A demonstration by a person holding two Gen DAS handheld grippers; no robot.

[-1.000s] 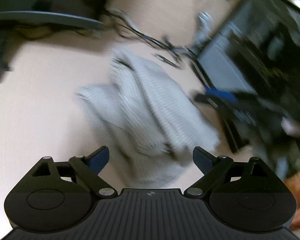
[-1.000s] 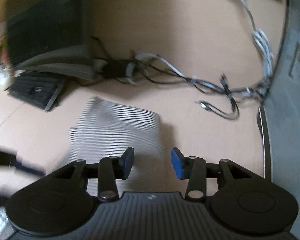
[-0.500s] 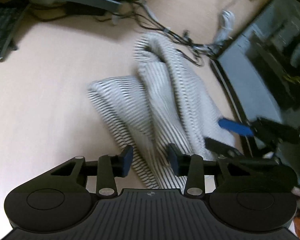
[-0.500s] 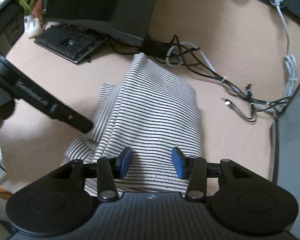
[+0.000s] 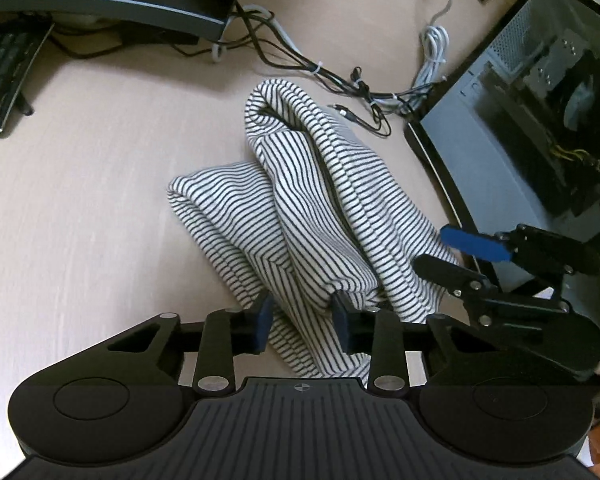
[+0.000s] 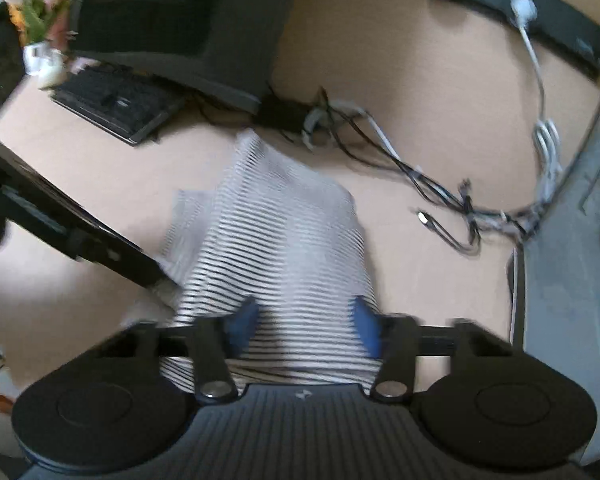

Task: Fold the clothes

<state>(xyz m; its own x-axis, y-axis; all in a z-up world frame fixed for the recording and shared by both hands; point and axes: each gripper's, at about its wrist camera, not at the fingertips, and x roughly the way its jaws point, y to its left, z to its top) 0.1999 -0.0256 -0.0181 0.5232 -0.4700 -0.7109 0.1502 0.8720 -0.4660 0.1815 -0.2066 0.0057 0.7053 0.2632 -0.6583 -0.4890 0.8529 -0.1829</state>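
A striped shirt (image 5: 300, 216) lies bunched up on a light wooden desk (image 5: 80, 208). It is white with thin dark stripes. In the left wrist view it fills the middle of the picture, and one folded end reaches up toward 12 o'clock, near a tangle of cables (image 5: 340, 76).

The left gripper (image 5: 302, 316) is at 6 o'clock in its own view. Its blue pads (image 5: 265, 312) sit on both sides of a bunched edge of the shirt. The jaws are closing, and the cloth is between them and looks pinched.

The right gripper (image 5: 452, 248) shows at 3 o'clock in the left wrist view, with one blue pad lying over the shirt's right edge. In its own view the right gripper (image 6: 304, 324) is at 6 o'clock. That picture is blurry. The shirt (image 6: 276, 240) runs between the two blue pads, and the jaws are closing on it. The cloth seems to touch both pads.

A black keyboard (image 5: 0, 76) is at 10 o'clock in the left wrist view. A dark monitor base (image 5: 112, 4) is at 11 o'clock. A computer case (image 5: 540, 128) with a see-through side stands at 2 o'clock, just beside the shirt. In the right wrist view a small plant (image 6: 40, 28) is at 10 o'clock, behind the keyboard.
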